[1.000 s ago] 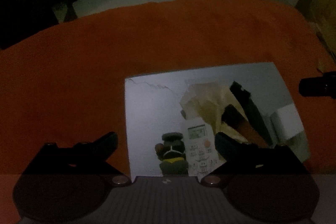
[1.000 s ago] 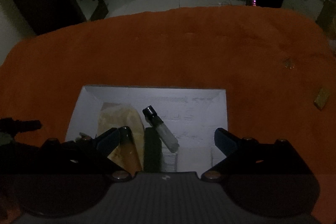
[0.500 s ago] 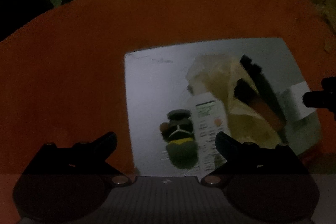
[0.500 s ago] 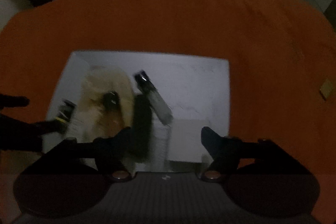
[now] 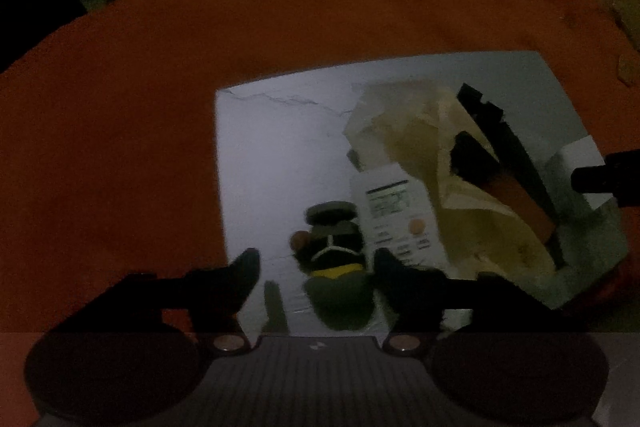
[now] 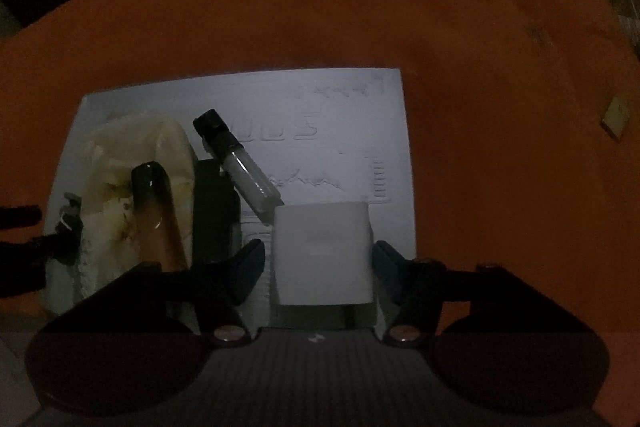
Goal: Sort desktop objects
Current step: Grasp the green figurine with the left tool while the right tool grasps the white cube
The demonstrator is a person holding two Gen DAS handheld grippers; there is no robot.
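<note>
desktop objects are lying together on a white foam tray [image 6: 352,115] that is sitting on an orange cloth [image 6: 500,75], both cameras looking down in dim light. nearest my right gripper [image 6: 318,259], a white block [image 6: 322,247] is sitting between the two fingers; the jaws are standing wide, each fingertip just beside a flank of the block, and i cannot tell whether either is touching it. just beyond the block a clear vial with a black cap [image 6: 236,163] is lying tilted, its base end near the block's far left corner. left of the vial a black bar [image 6: 212,207] is lying lengthwise, and beside that an amber tube with a dark tip [image 6: 154,211] is resting on crumpled pale paper [image 6: 120,147].

on my other side, the left gripper [image 5: 316,263] is hanging open over the tray's near edge, with a small dark-green figure with a yellow band [image 5: 336,259] lying in the gap between its fingers, gripped by neither as far as i am seeing. a white remote control [image 5: 400,215] is lying just right of the figure, its near end running under the right fingertip. farther on, the crumpled paper is lying partly over the remote's far end. beyond the tray the cloth is running bare to the table's far edge, and a small tan tag [image 6: 614,115] is lying on it well to the right.
</note>
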